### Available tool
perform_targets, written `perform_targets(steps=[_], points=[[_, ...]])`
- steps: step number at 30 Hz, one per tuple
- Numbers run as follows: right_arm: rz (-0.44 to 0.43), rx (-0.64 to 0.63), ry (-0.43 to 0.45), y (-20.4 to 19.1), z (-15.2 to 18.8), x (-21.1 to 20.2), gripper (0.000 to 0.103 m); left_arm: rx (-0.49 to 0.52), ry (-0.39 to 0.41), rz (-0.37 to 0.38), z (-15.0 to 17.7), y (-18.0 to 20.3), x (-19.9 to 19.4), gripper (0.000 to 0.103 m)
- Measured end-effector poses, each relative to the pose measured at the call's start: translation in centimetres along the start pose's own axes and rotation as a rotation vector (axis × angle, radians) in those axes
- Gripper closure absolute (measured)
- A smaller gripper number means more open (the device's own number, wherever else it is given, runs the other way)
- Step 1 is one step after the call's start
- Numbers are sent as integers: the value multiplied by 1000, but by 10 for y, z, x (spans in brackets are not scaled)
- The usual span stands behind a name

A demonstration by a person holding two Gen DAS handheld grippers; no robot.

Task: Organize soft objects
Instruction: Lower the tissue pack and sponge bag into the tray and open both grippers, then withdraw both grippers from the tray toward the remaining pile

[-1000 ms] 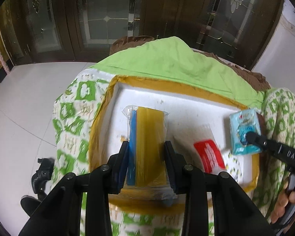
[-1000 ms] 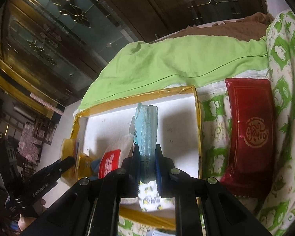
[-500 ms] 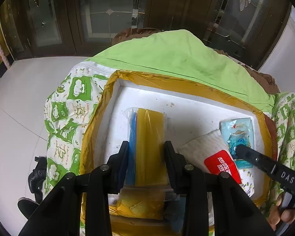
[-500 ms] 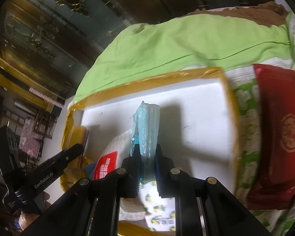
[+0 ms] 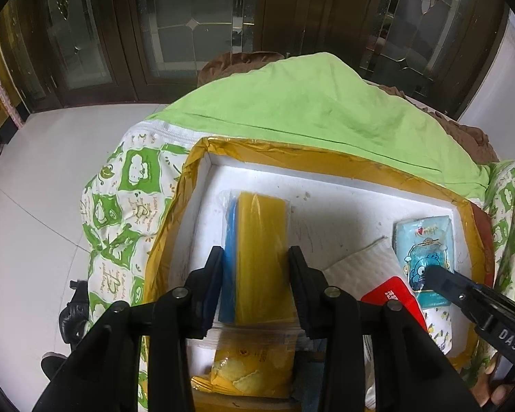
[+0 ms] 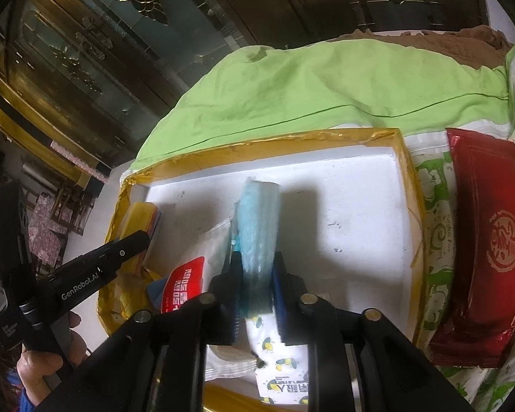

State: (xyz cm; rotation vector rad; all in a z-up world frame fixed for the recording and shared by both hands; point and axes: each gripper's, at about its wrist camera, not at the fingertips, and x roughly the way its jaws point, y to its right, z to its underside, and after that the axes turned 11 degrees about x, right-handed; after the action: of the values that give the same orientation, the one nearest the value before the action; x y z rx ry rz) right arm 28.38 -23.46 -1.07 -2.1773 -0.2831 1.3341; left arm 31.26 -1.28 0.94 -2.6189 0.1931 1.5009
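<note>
Setting: dark glazed cabinet doors (image 5: 195, 27) back the scene; a lime-green cloth (image 5: 309, 110) and a green-and-white printed quilt (image 5: 126, 206) cover the support, which is hidden, so tabletop or bed cannot be told.
Left tongs (image 5: 255, 267): closed onto the clear-wrapped yellow and blue sponge pack (image 5: 257, 237), one finger on each long side; pack stands on edge between them, projecting forward.
Right tongs (image 6: 255, 276): closed onto the pale blue printed tissue packet (image 6: 259, 219), gripped at its near end, edge up.
Near contents: yellow crinkled packet (image 5: 254, 367) lies under the left tongs; red-labelled white tissue pack (image 6: 185, 283) and lemon-print white packet (image 6: 278, 367) lie at the near wall, just beside the blue packet.
Container: white foam tray with yellow-taped rim (image 6: 403, 158); both held items are over its floor, sponge pack toward its left end, blue packet toward the middle.
Outside tray: dark red foil pouch (image 6: 491, 240) rests on the quilt, just beside the right rim.
Step in hand (judgement): placing both items into the tray.
Advice: lower until each rests on the floor, lay flat against a wall, then release; keep the grip light, as both compress easily.
Risk: items on edge may topple onto neighbours.
</note>
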Motion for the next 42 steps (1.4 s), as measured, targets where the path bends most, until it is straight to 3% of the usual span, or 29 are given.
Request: perform_targets(steps=[1,2,5,12,13,18,24,30,42], points=[[2,3,10,2,0,-3,70,-2,3,4,1,0,-1,53],[3,6,25,3,0,-6,54,-4,8,6,1,0,-3,44],[-7,12,53,4,2,-16,49,-10,32,6,5,-1,-12,31],[-38,95,168,17,17,-56,11,-21,75,27,31,1,-52,16],[-46,117,178,20,21,-62,9,-17,88,36,40,3,-61,15],[-109,191,155,27,45,-81,8,-5,102,43,97,9,-92,14],[-162,215,95,33,69,-96,7,-26,58,34,172,15,-101,13],[-154,228,27,55,95,-107,7,-62,35,27,236,21,-107,13],[-84,176,10,78,133,-123,7,-95,85,129,277,43,-132,13]])
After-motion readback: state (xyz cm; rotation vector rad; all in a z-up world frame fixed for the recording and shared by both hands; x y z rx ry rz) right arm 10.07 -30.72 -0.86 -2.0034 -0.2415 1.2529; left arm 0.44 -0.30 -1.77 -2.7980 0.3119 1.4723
